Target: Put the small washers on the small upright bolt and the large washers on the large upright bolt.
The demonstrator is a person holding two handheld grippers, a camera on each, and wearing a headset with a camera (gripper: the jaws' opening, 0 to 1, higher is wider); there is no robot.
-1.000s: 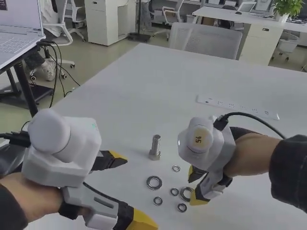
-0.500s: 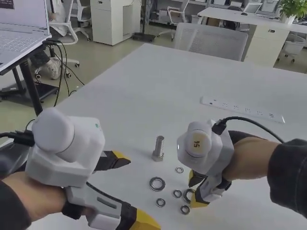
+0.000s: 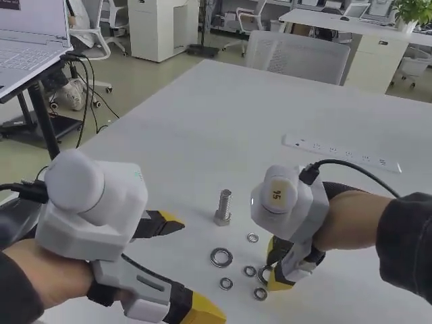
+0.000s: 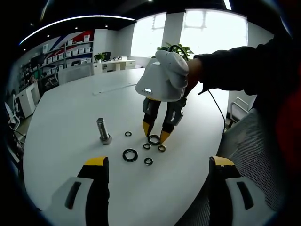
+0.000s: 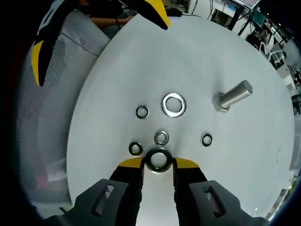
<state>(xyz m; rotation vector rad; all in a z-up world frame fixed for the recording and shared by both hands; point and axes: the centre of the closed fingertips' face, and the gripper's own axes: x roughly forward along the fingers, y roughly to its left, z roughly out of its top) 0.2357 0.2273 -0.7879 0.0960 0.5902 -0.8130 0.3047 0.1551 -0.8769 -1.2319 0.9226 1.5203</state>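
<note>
A large washer (image 5: 159,160) lies flat on the white table (image 5: 108,80), between the fingers (image 5: 129,163) of the right gripper (image 5: 158,165). The fingers are drawn narrow and appear to meet its rim on both sides. Four small washers (image 5: 162,138) lie scattered just beyond and beside the fingertips, and a second large washer (image 5: 174,104) lies past them. Farther out from the fingers and off to one side, a bolt (image 5: 233,96) stands upright on its head. The left gripper (image 4: 159,162) hovers well back from the group, its fingers (image 4: 96,165) spread wide over bare table and pointing toward the right gripper's tips.
</note>
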